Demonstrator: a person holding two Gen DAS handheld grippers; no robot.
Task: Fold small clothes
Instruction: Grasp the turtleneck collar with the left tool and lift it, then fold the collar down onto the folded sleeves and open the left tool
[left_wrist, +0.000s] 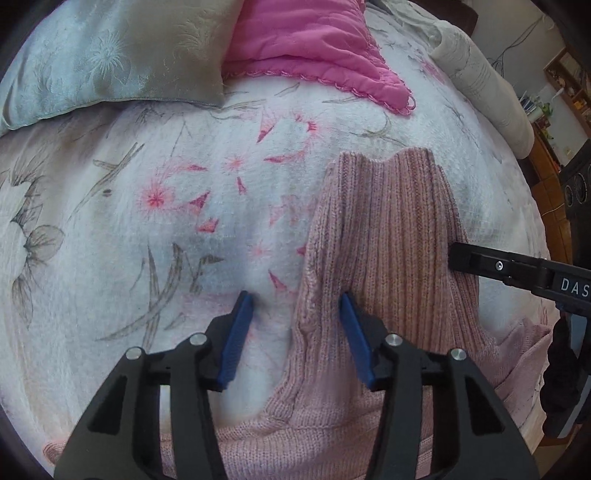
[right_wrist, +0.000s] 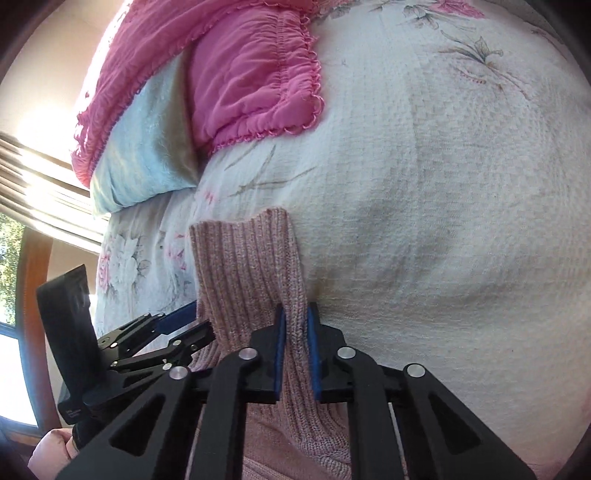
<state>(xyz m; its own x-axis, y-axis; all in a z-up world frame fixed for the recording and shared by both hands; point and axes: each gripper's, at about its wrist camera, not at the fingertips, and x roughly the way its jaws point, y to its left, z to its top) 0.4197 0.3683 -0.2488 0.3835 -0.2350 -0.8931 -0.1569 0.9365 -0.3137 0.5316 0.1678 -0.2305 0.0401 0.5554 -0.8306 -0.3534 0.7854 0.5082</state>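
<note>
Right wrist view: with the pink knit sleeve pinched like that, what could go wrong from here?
1. The right gripper pinches only a narrow ridge of the pink knit sleeve; loose ribbing may slip out or stretch when pulled.
2. The left gripper is open, holding nothing, so the sleeve could drag or bunch on the bedspread.

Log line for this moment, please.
phase: folding | left gripper: open, straddling sweater edge | right gripper: shut on sweater | surface: floral bedspread
</note>
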